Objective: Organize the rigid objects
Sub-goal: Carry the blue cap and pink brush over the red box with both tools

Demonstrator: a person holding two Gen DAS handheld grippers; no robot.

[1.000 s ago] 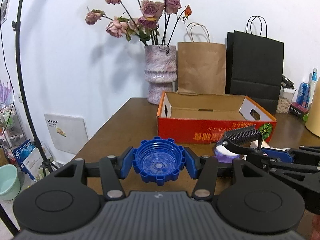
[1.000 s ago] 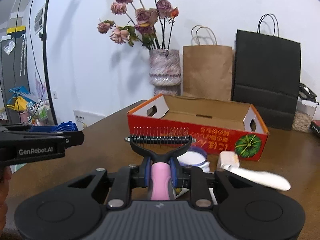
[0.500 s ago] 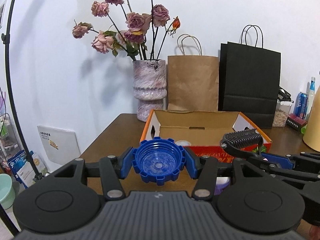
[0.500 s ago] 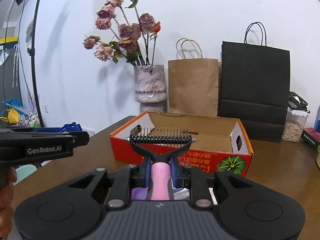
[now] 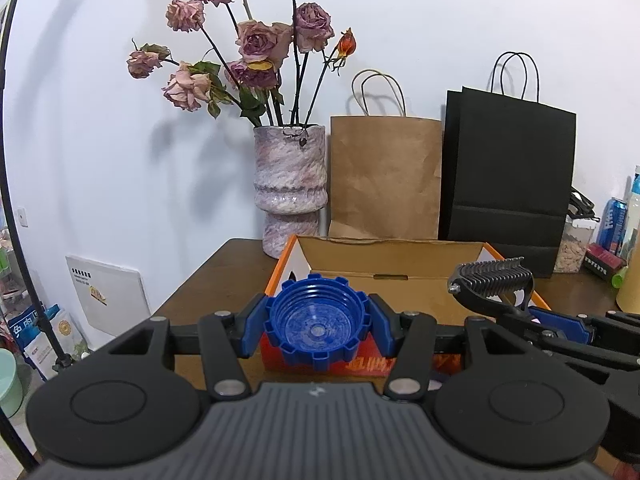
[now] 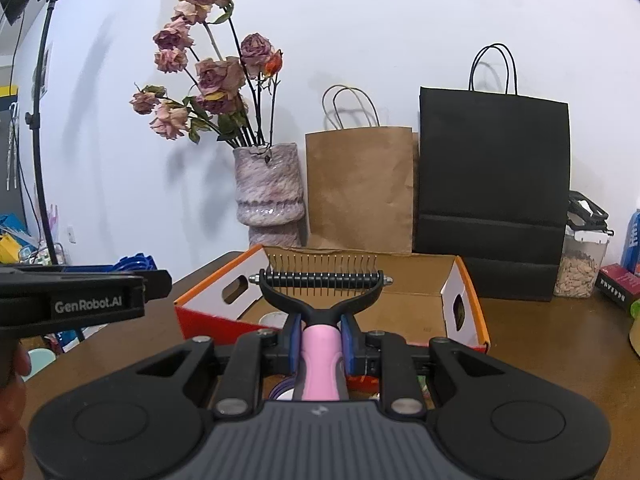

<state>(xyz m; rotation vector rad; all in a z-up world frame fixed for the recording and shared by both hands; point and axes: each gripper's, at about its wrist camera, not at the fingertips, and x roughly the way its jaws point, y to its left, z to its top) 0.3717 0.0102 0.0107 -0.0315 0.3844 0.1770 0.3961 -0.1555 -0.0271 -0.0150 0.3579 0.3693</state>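
While the left wrist view looks along its own fingers, the left gripper (image 5: 318, 330) sits at lower centre, clenched on a blue ribbed plastic screw cap (image 5: 318, 334) whose hollow side faces the camera. Directly behind the cap stands the open orange-and-red cardboard box (image 5: 392, 268) on the brown wooden table (image 5: 208, 284). At the far edge of the table, from centre to right, stand a mottled pink ceramic vase of dried roses (image 5: 290, 184), a brown paper bag (image 5: 384, 176) and a black paper bag (image 5: 510, 176). The right gripper (image 5: 556, 326) reaches in from the lower right, with the black toothed head of the comb over the box's right end.

Seen from the right wrist, the right gripper (image 6: 320, 340) at lower centre grasps a pink-handled pet grooming comb with a black head and metal teeth (image 6: 322, 292) by its handle; the head stands upright over the box's near wall (image 6: 224, 322). A pale round object lies inside the box, too hidden to identify. The left gripper's black body (image 6: 76, 300) crosses the left edge, blue showing behind it.

Against the frames half a second ago, both views show the box nearer and lower in frame, its interior more exposed, and the vase and bags larger; both grips are unchanged.
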